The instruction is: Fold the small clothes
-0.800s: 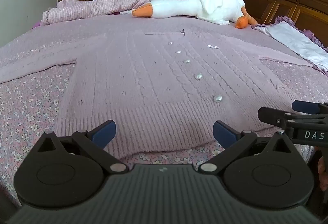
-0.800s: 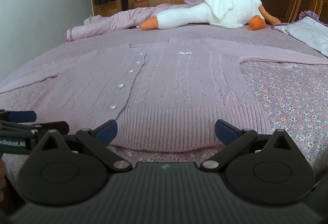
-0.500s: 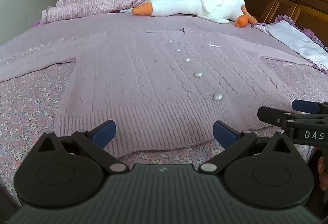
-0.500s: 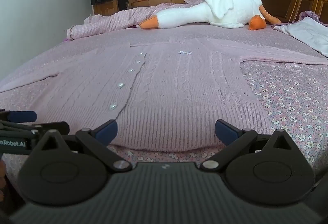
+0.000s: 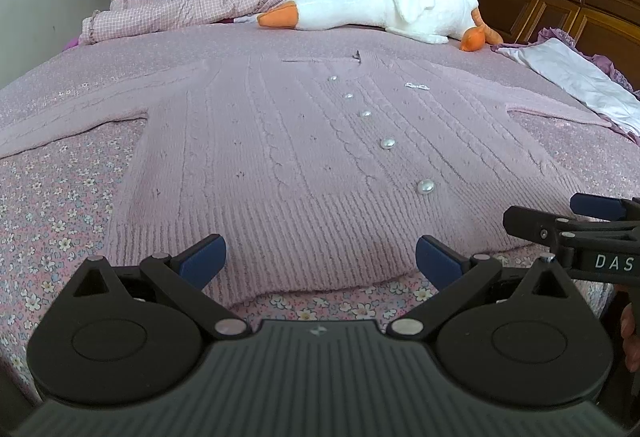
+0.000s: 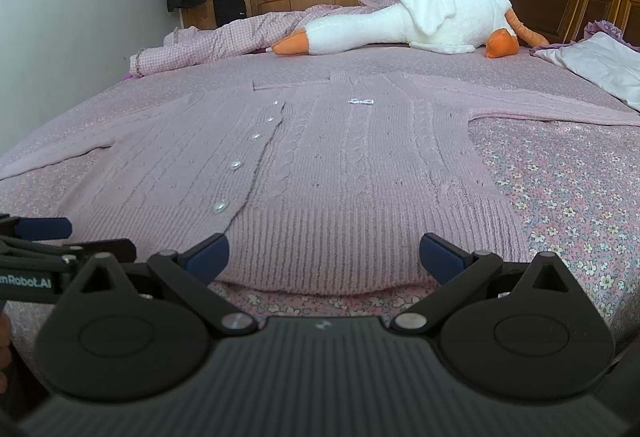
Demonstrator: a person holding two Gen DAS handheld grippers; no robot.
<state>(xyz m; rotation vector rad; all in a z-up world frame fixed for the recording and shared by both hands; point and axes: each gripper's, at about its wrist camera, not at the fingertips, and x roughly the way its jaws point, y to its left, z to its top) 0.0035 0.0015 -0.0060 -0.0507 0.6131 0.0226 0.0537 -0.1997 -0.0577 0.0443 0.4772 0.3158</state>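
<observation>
**Folding not yet begun**

Left wrist view: the pink cardigan point(image 5: 304, 157) lies spread flat and buttoned on the bed point(image 5: 52, 205), sleeves out to both sides. The left gripper point(image 5: 320, 261) hovers at the hem, fingers released and empty.

Right wrist view: the right gripper point(image 6: 324, 255) likewise hangs wide apart over the hem. No fold shows; every fold remains.

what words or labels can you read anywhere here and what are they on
"DAS": white letters on the side of the right gripper, cut off by the picture's edge.
"nRobot.AI": white letters on the side of the left gripper, its start cut off.
Nothing readable on the cardigan or elsewhere.
</observation>
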